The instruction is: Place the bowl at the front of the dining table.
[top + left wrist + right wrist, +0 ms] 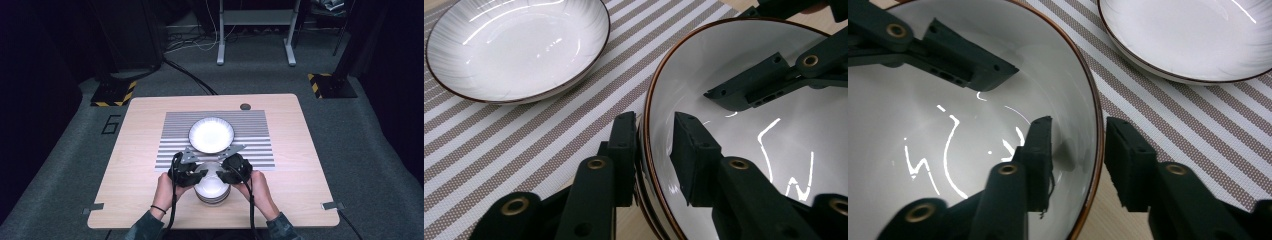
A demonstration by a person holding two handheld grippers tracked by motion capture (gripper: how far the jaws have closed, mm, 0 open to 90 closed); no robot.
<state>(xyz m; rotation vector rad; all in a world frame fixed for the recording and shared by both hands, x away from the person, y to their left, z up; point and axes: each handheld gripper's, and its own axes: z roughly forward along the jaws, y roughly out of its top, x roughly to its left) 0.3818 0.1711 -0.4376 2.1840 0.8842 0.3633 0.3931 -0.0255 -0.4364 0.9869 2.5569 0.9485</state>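
- Pale wooden table [295, 165], rounded corners, matt grain; it carries everything below.
- Grey-and-white striped woven placemat [250, 135] lies flat mid-table; the left gripper view shows a coarse mesh weave.
- Shallow white glazed plate with a thin dark rim [211, 135] sits on the placemat, just beyond the grippers; faint radial lines on its well, glossy highlights.
- Stack of white glazed bowls with brown rims [212, 192] stands at the near edge of the table, just in front of the placemat, between the two hands. Top bowl [744, 115] is deep and smooth, with strong reflections inside.
- Both forearms come in from the near edge, hands angled inward toward the stack, one on each side, roughly mirrored.
- Left gripper [651, 150], black hard plastic with brass rivets: straddles the top bowl's left rim, one jaw outside, one inside. A gap shows on the inner side; cannot tell if the pads press the wall yet.
- Right gripper [1078, 160], same build: straddles the opposite rim, inner jaw close to the wall, outer jaw standing off with a visible gap. Not pinching.
- Each gripper view also shows the other gripper's jaw reaching into the bowl from the far side.
- Grey three-cornered plates on top of both grippers point toward the plate.
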